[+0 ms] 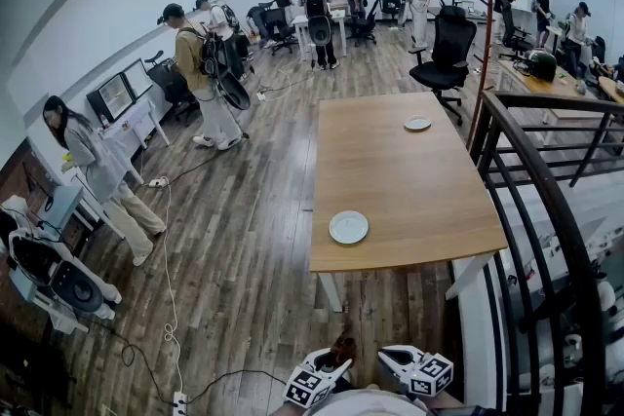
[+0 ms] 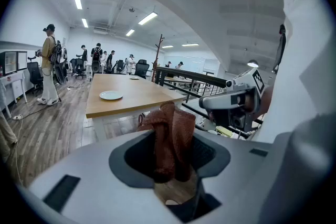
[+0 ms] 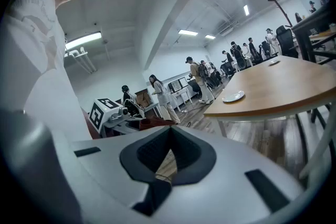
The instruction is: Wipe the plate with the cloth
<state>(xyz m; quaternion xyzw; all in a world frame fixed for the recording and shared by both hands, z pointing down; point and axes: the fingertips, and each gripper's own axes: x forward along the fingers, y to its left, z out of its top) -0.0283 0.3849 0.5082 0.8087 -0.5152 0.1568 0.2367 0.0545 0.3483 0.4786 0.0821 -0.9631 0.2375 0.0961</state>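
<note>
Left hand-held gripper (image 1: pixel 331 372): jaws closed on a reddish-brown cloth (image 2: pixel 169 134). The cloth is bunched, stands upright out of the jaws and folds over at its top. In the head view this hand-held gripper sits at the bottom edge, close to the person's body and above the wooden floor (image 1: pixel 244 239), on the near side of the bench (image 1: pixel 390 170) and well apart from it.

Right hand-held gripper (image 1: pixel 395 359): jaws together, nothing between them. It is just beside the left one, to its right, and at about the same height. The two tips point toward each other without touching.

Plate (image 1: pixel 348 227): white, round, flat on the bench near the near left corner. It is well apart from both hand-held grippers and the cloth is not in contact with it. A second, smaller-looking plate (image 1: pixel 417 124) lies toward the far right part of the bench.

Bench: light wooden top on white legs. Apart from the two plates its top carries nothing.

Surroundings: a dark metal railing (image 1: pixel 546 200) runs along the right side of the bench. A black office chair (image 1: pixel 448 49) stands beyond the far end, with a tall wooden coat stand (image 1: pixel 485 34) beside it. Several people stand at the left wall and at the far end of the room. A white cable (image 1: pixel 168 287) trails across the floor at the left.
</note>
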